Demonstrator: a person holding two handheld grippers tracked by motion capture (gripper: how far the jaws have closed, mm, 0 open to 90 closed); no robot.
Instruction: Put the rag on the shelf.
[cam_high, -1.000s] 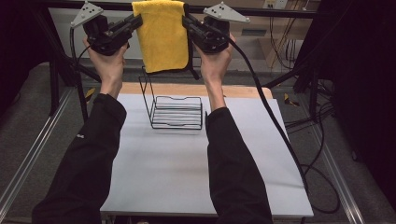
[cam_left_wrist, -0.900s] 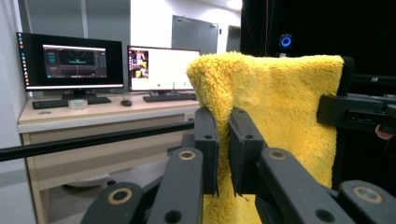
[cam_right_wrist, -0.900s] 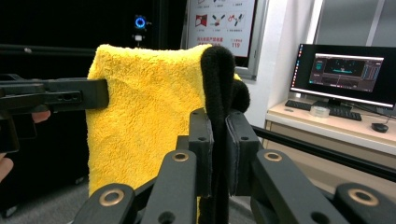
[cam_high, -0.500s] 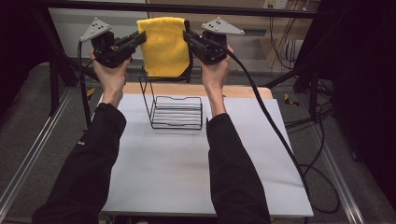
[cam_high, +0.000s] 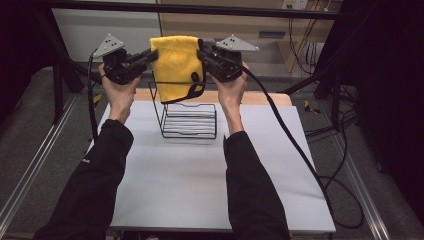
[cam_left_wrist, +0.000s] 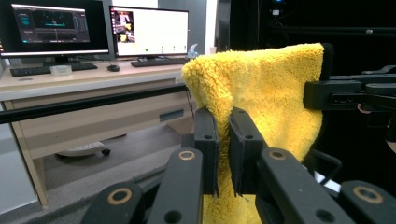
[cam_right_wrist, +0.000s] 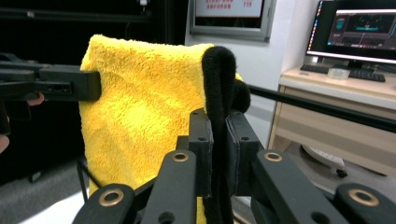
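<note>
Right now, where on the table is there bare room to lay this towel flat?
The white table is bare between the sleeves, in front of the wire rack, and along its right edge. The far middle is crowded: the rack stands under the yellow towel.

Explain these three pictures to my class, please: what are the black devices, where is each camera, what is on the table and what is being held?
No robot here: a person in black sleeves holds a hand tool in each hand. Each tool is a gripper with two black fingers that pinch.

The high view looks down from above the person. There you see the left gripper and right gripper raised over a white table. A black wire rack stands on the table.

The other two pictures come from small cameras riding on the grippers, looking along their fingers.

Between them hangs a yellow towel with a black edge. The left gripper is shut on one upper side, the right gripper on the other, at the black edge. The towel hangs above the rack; its lower end reaches the rack's top.
</note>
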